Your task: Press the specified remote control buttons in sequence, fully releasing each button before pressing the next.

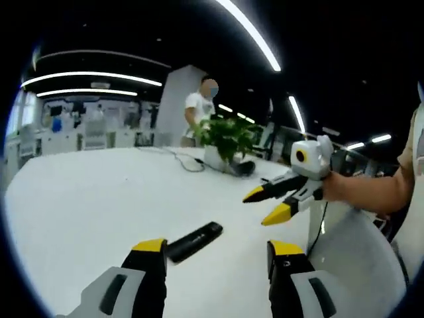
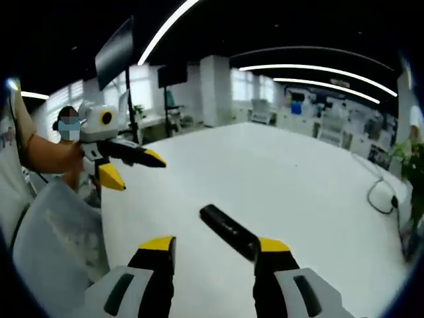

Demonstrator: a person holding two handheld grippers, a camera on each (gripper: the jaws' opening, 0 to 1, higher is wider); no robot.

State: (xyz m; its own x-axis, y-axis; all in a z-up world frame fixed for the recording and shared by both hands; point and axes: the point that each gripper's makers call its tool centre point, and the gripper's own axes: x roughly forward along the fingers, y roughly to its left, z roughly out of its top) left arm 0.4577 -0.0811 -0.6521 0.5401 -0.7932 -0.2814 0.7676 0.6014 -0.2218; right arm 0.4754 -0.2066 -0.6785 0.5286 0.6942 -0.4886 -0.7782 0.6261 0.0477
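A black remote control (image 1: 194,241) lies flat on the white table (image 1: 86,199), just ahead of my left gripper (image 1: 217,248), nearer its left jaw. That gripper is open with nothing between its yellow-tipped jaws. My right gripper (image 1: 265,204) comes in from the right, held by a hand above the table edge, jaws apart. In the right gripper view the remote control (image 2: 228,231) runs diagonally, its near end by the right jaw of my open right gripper (image 2: 215,245). The left gripper (image 2: 132,169) hovers open at the left.
A potted plant (image 1: 225,136) and a black cable (image 1: 189,162) sit at the table's far side, with a person (image 1: 199,106) standing behind. A grey chair (image 2: 53,245) stands by the table edge. A dark monitor (image 2: 116,53) hangs beyond.
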